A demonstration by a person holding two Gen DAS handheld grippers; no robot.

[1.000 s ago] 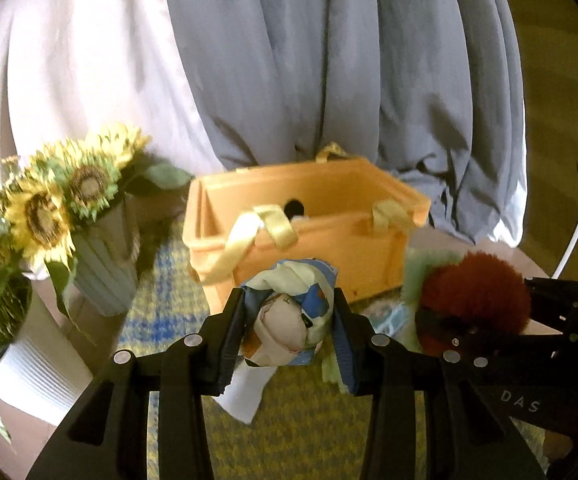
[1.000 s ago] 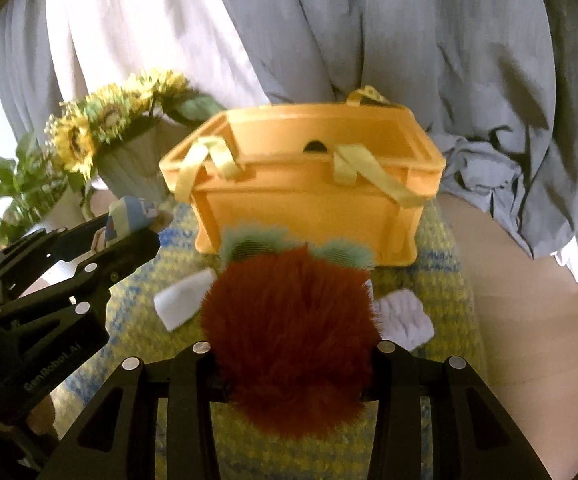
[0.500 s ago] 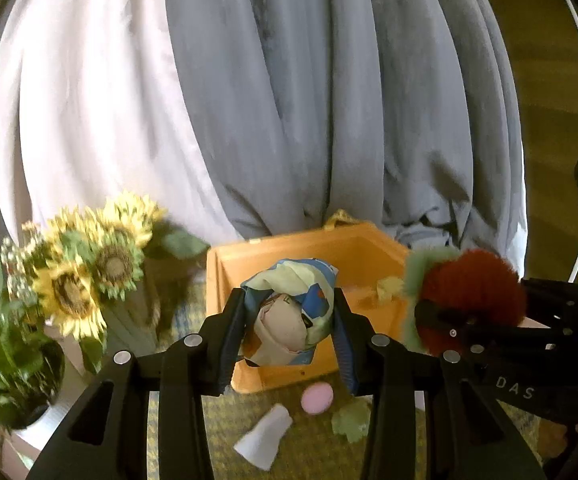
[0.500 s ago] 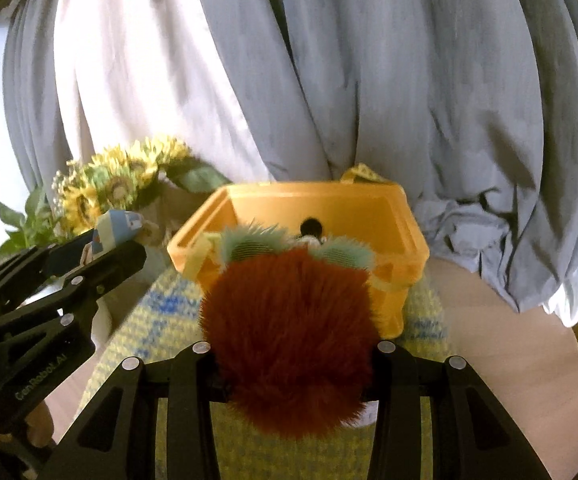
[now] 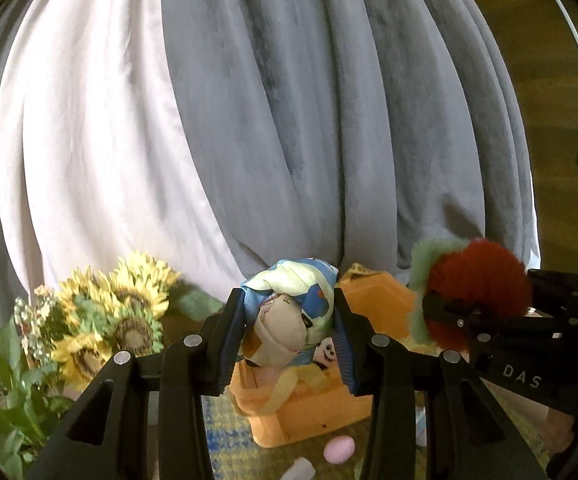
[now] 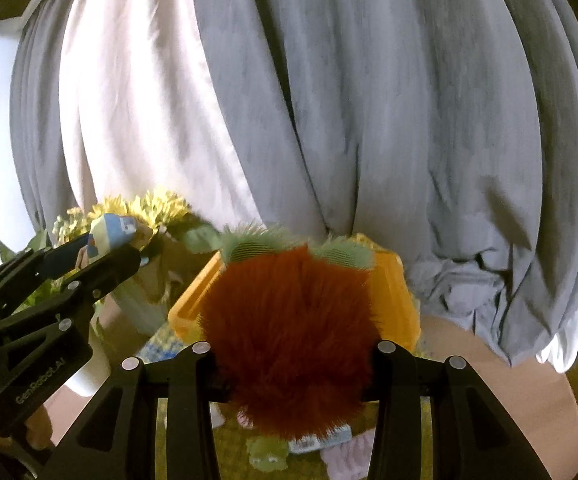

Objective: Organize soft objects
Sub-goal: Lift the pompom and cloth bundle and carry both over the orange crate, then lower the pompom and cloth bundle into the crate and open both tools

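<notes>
**Two soft toys held above the bin**

Your left tongs (image 5: pixel 289 332) pinch a printed cloth bundle (image 5: pixel 289 308); your right tongs (image 6: pixel 291 354) pinch a furry red ball (image 6: pixel 289 332) with green tufts. Both hang over the one orange bin (image 5: pixel 309 404) on the worktop.

Risks, as I judge them: the two tongs sit close side by side, so they may knock together over the opening. Let go too near the rim and a toy may bounce out. The one sunflower bouquet (image 5: pixel 117 320) stands just beside the bin; a wide swing could tip it.

Count: two toys held, one pink egg (image 5: pixel 339 449) and a few more small pieces left on the mat.
</notes>
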